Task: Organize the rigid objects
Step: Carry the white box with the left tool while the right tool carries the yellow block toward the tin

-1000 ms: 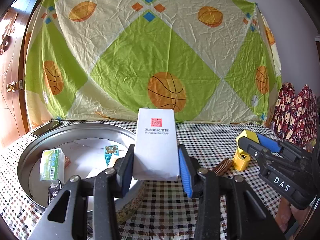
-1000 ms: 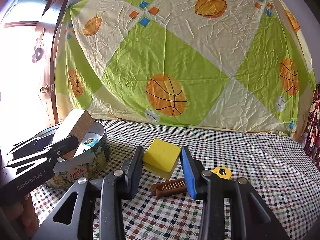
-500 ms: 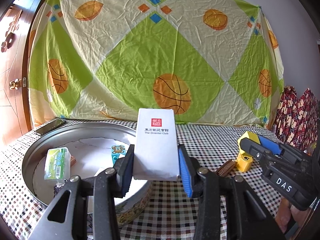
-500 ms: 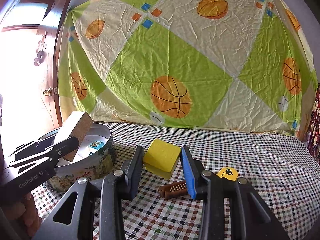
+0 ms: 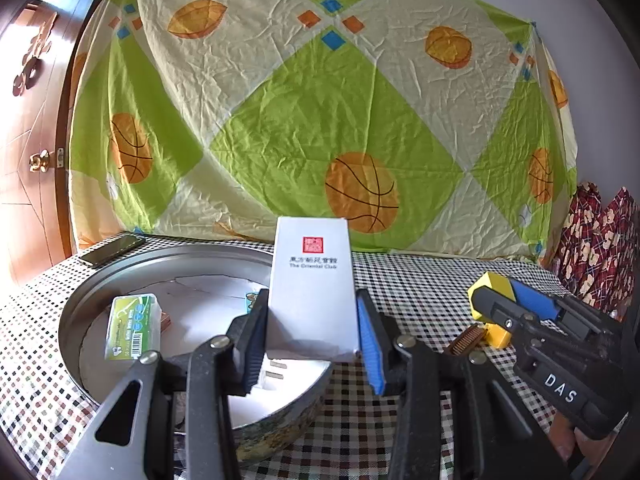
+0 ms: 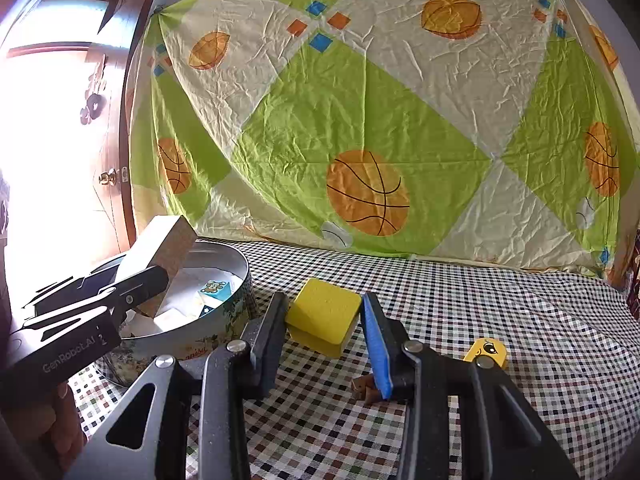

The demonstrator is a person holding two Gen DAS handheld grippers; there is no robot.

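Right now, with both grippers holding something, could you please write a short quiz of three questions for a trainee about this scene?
1. True or false: the left gripper holds the white box above the round metal tin.
2. What does the right gripper hold? A. the brown comb B. the yellow block C. the phone
3. Fill in: the green-labelled plastic box lies inside the ____.

Key
1. True; the box is upright between the pads, over the tin's near rim.
2. B, the yellow block. The brown comb lies on the checkered tablecloth, and the phone lies behind the tin.
3. tin
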